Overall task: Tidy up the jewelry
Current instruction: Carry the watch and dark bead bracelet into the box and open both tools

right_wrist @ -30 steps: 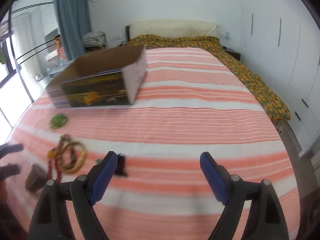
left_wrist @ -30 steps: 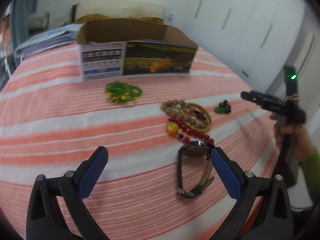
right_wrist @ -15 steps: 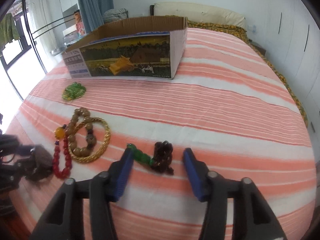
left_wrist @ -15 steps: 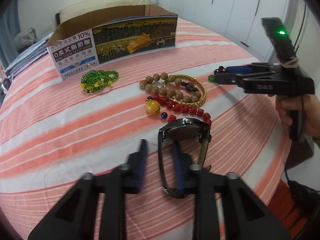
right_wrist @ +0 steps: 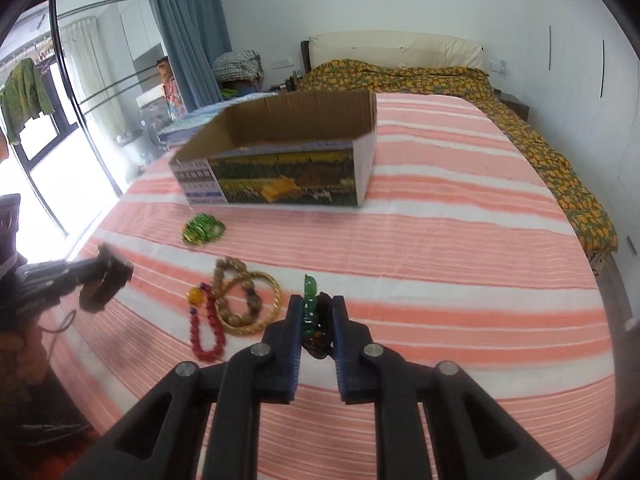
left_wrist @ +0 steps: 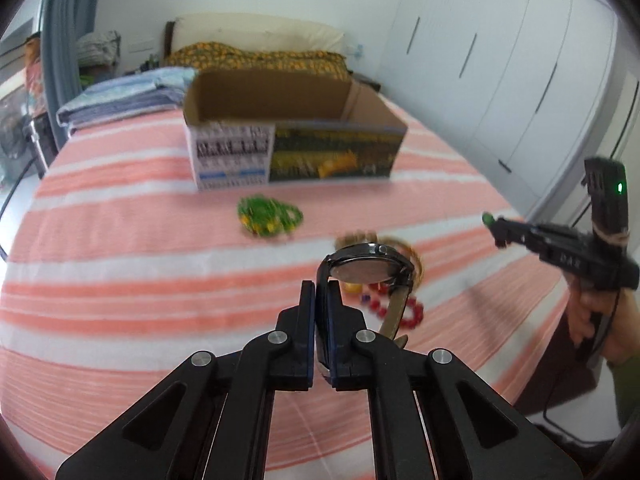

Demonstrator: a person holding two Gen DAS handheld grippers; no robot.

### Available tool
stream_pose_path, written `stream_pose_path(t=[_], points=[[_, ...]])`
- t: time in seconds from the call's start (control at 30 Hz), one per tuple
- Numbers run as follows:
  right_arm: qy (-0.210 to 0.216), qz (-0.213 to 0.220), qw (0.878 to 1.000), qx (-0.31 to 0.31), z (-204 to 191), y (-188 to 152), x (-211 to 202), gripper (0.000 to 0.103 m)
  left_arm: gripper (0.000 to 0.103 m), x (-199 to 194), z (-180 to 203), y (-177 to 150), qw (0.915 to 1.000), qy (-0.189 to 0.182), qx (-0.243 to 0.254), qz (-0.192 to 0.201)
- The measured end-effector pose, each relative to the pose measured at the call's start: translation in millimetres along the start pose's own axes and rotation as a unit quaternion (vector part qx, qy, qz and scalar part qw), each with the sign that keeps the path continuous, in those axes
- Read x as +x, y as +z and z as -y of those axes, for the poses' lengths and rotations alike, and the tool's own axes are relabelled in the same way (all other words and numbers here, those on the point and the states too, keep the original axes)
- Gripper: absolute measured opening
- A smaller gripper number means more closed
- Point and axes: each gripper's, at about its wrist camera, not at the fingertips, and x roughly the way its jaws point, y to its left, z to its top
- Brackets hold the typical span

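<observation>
My left gripper [left_wrist: 320, 292] is shut on the strap of a dark wristwatch [left_wrist: 370, 266], which hangs lifted above the striped bed [left_wrist: 120, 272]. In the right wrist view, my right gripper [right_wrist: 317, 304] has its jaws closing, with the pads pressing on a green pendant [right_wrist: 310, 292] strung with dark beads [right_wrist: 320, 344]; it is raised off the sheet. On the bed lie a green bead bracelet [right_wrist: 202, 230], a wooden bead string inside a gold bangle [right_wrist: 240, 300], and a red bead bracelet [right_wrist: 206, 332]. Behind them stands an open cardboard box [right_wrist: 280, 176], which looks empty.
Folded blue towels [left_wrist: 120, 96] lie at the bed's far left. A yellow patterned quilt [right_wrist: 560, 168] runs along the far and right side. White wardrobe doors [left_wrist: 520, 80] stand to the right, a window [right_wrist: 60, 140] to the left. A hand [left_wrist: 592, 320] holds the right gripper.
Both grippers went from wide open to shut. The left took the watch by its strap and lifted it. The right closed on the green pendant and raised it.
</observation>
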Motion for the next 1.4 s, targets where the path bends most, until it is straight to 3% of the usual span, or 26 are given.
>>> stream_pose_path(t=[0.2,0.43,0.63,0.83,0.9,0.93,0.97,1.0,1.07,1.17,1.4], points=[[0.049,0.029,0.998,0.007,-11,60,4,0.014,0.003,-11,-22,67,0.9988,0.008,-0.022,0.043],[0.068,0.052,0.996,-0.001,-28,151,47,0.014,0.003,45,-53,145,0.9972,0.041,-0.048,0.039],[0.079,0.008,0.997,0.009,-31,202,113,0.014,0.003,101,-65,177,0.9972,0.057,-0.048,0.006],[0.079,-0.034,0.996,0.013,-37,212,173,0.017,0.006,144,-60,183,0.9968,0.069,-0.034,-0.025],[0.078,-0.041,0.996,0.017,-37,209,184,0.025,0.011,150,-59,181,0.9965,0.073,-0.029,-0.029],[0.077,-0.042,0.996,0.022,-35,207,186,0.039,0.015,150,-58,180,0.9962,0.080,-0.027,-0.025],[0.075,-0.039,0.996,0.027,-33,206,186,0.044,0.030,149,-57,178,0.9960,0.083,-0.024,-0.021],[0.072,-0.033,0.996,0.031,-32,204,183,0.044,0.040,147,-56,177,0.9961,0.083,-0.023,-0.017],[0.063,-0.025,0.997,0.029,-30,197,173,0.044,0.071,136,-55,173,0.9961,0.086,-0.021,-0.001],[0.050,-0.009,0.999,0.015,-30,185,152,0.045,0.083,111,-52,160,0.9949,0.095,-0.022,0.025],[0.022,0.027,0.999,-0.031,-39,131,77,0.045,0.091,60,-41,106,0.9941,0.102,-0.023,0.030]])
